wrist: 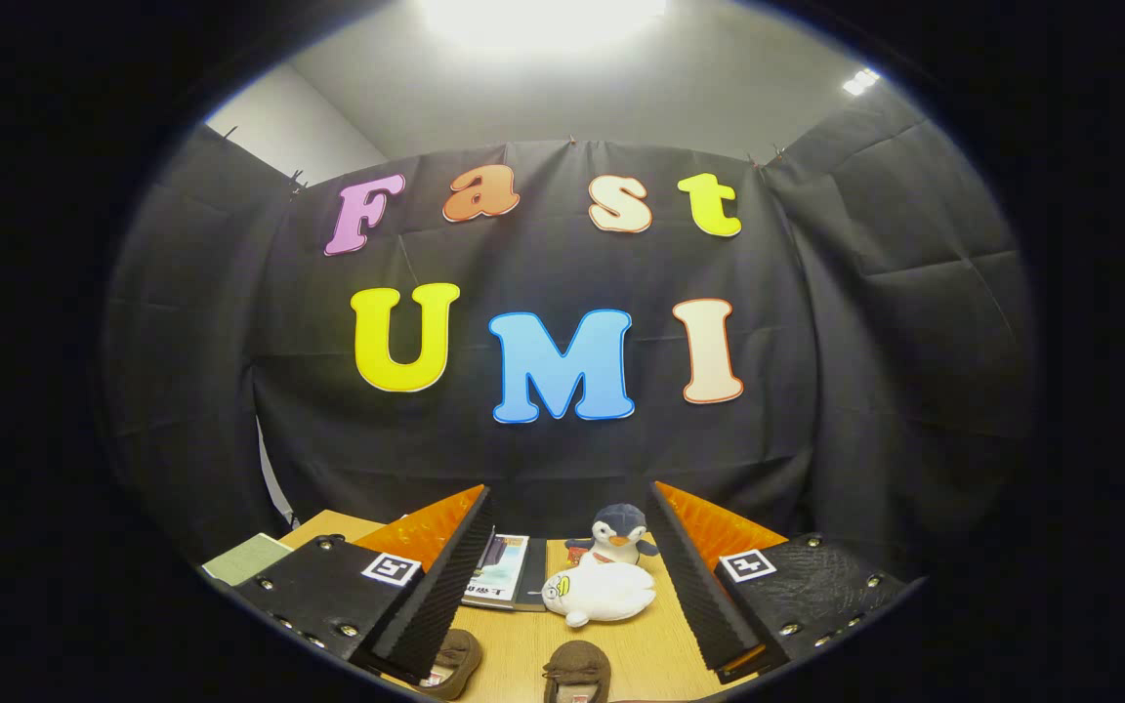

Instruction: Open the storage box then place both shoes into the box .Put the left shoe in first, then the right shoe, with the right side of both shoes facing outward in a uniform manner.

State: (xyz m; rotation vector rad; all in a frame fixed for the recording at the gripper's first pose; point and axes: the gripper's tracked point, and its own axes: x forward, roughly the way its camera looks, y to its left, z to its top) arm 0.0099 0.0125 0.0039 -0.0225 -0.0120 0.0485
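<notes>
1. The gripper (567,576) hangs above the table (514,640), fingers wide apart and empty
2. Two brown shoes (577,669) lie just below the fingers
3. No storage box is visible; find and open it before lifting any shoe
4. Avoid the plush toys (600,591) beyond

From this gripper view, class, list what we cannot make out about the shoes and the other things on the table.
- Two brown shoes, between the open gripper fingers: only their tops show, so left from right is unclear.
- Booklet: the left finger hides its edge; print too small.
- Penguin toy: lower body hidden behind the white duck toy.
</notes>
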